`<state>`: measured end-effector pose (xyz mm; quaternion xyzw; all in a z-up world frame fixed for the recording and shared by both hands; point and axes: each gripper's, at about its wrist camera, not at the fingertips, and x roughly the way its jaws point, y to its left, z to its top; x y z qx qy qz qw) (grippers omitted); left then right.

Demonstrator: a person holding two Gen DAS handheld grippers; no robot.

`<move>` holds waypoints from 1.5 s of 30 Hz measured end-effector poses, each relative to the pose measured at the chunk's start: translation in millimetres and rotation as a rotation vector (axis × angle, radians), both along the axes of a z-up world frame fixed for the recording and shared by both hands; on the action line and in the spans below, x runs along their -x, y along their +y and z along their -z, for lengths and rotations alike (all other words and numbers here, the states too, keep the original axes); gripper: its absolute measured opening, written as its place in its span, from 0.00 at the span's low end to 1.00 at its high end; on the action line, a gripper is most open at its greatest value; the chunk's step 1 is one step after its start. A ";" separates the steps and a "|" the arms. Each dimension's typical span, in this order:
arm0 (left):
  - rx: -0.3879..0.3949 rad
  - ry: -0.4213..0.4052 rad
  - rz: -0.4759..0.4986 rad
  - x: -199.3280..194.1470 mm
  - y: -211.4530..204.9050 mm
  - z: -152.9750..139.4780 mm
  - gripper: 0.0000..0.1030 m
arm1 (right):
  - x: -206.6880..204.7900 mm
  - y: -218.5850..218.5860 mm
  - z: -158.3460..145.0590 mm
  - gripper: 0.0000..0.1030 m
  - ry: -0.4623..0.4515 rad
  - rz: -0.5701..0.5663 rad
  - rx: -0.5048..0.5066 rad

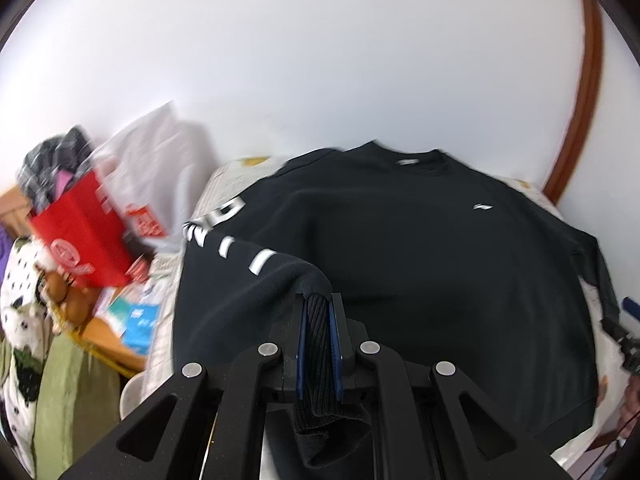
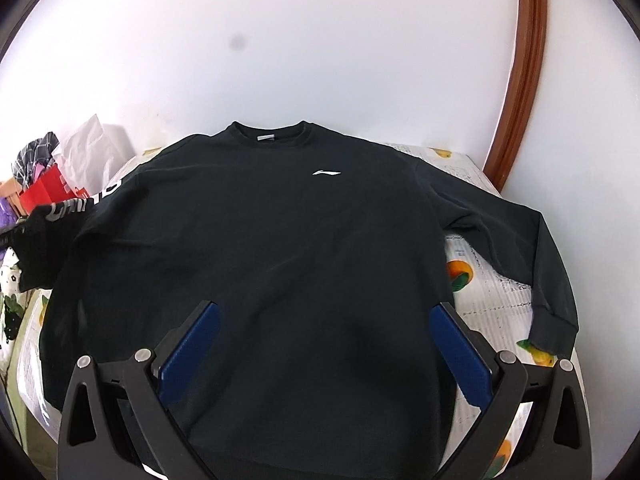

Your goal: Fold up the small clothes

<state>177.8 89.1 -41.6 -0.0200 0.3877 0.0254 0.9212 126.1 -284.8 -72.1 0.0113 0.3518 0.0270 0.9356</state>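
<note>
A black crew-neck sweatshirt [image 2: 260, 240] lay face up, collar toward the white wall [image 2: 320, 48], on a counter covered with a fruit-printed cloth [image 2: 484, 280]. A small white logo [image 2: 327, 173] marked its chest and a pale label [image 2: 265, 137] showed inside the neckline.

The left tongs [image 1: 319, 300] were clenched on the ribbed cuff [image 1: 318, 344] of the lettered sleeve [image 1: 240, 256], the blue pads [image 1: 301, 344] pressing the knit from both sides while the loose end of the cuff hung down behind them. The sleeve, printed with white block letters, was lifted off the cloth and stretched from the shoulder toward the tongs, above the body of the garment.

The right tongs [image 2: 325, 314] stood released, their blue pads [image 2: 192, 344] spread wide over the lower part of the sweatshirt with nothing between them. The plain sleeve [image 2: 532, 256] lay flat on the cloth at the right of that view, bent at the elbow, its cuff near the counter's front edge.

Beside the counter, at the left of the left wrist view, stood a red paper bag [image 1: 80, 236] stuffed with what appeared to be clothing, a white plastic bag [image 1: 156, 160] just behind it; that part of the picture was blurred. A curved brown wooden frame [image 2: 524, 80] ran up the wall at the right.
</note>
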 end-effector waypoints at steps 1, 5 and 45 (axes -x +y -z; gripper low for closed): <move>-0.002 -0.006 0.019 -5.0 -11.5 -4.2 0.10 | -0.9 -5.2 1.0 1.00 -0.001 0.002 -0.003; -0.013 -0.021 0.064 -21.0 -47.8 -15.6 0.10 | -4.0 -25.2 6.7 1.00 0.005 0.011 -0.024; 0.025 0.034 0.046 -72.7 -51.6 25.9 0.51 | -92.9 31.4 38.4 0.68 0.113 -0.098 -0.064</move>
